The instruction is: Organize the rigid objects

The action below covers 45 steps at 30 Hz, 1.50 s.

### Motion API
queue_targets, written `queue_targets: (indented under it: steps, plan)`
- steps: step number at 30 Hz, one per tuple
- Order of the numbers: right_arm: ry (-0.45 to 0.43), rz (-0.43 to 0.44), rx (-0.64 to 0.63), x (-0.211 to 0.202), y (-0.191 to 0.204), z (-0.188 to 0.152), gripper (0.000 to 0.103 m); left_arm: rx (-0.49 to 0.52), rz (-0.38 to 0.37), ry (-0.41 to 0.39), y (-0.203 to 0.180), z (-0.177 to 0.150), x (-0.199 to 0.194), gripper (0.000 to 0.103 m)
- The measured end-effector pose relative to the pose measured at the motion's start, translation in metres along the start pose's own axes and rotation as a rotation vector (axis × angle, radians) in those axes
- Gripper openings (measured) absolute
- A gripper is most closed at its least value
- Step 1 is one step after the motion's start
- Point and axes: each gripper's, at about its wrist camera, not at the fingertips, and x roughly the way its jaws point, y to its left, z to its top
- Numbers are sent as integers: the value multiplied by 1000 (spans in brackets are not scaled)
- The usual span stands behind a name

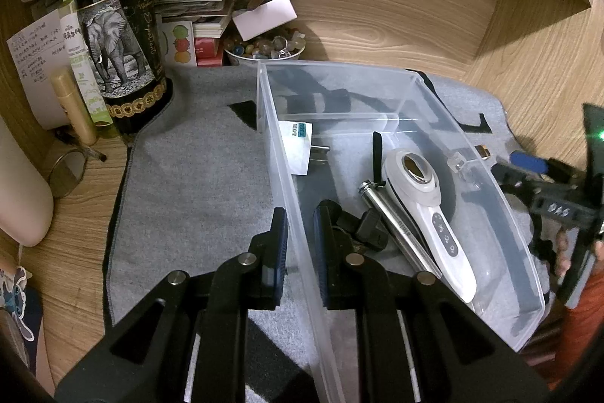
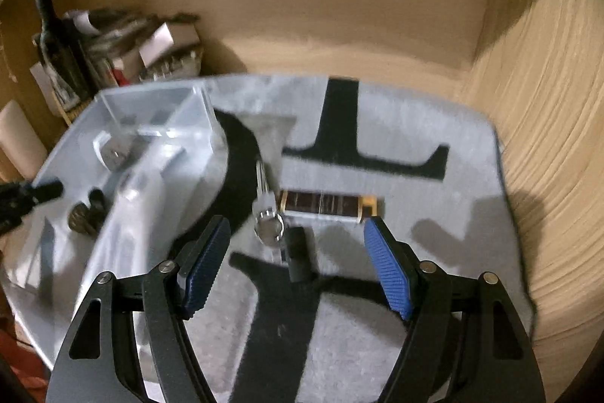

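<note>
The left claw (image 1: 300, 244) is clamped on the near left wall of the clear plastic bin (image 1: 506, 210), one pad inside, one outside, steadying it on the grey mat (image 1: 196, 176). Inside the bin, in the centre of the left wrist view, lie a white handheld device (image 1: 434, 214), a metal cylinder (image 1: 392, 225), a white plug (image 1: 300, 148) and a black clip (image 1: 372, 227).

The right claw (image 2: 298, 240) stands wide and empty in the lower middle of the right wrist view, above what is still loose on the mat: a brown and gold lighter (image 2: 326, 206) at centre, a silver key (image 2: 266, 210) just left of it, and a small black piece (image 2: 298, 253) right below.

These three sit nearly touching, so the likely fault is a muddled grab: pads closing on the key and lighter together, or knocking one away while pinching the other. The key lies flat and thin, and could slip from the pads. The right view is blurred, so the aim looks unsettled; closing too early may miss. If the left grip loosens, the bin may slide when something drops in.
</note>
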Motion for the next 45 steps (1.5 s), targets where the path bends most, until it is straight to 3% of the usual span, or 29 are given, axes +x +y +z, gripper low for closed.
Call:
queue_targets:
  steps: [2,6,9,13,30,39,45]
  plan:
    - [21,-11,3,9,-2,-3,66,1,2,1,0,0,0,14]
    - [75,1,35,25,-13,-7,44,1,4,3,0,1,0,14]
    - [69,8,49,25,-18,-8,36,1,3,3,0,1,0,14]
    - [66,11,43,23,-19,-6,18,0,3,2,0,1,0,13]
    - [-76,12,-3,-27,0,10,13,2,3,-4,0,1,-1,14]
    - [-206,110,-76,-63,40,33,13,2,3,-4,0,0,-1,14]
    - [-237,182,-155,-68,76,41,13,2,4,-5,-1,0,-1,14]
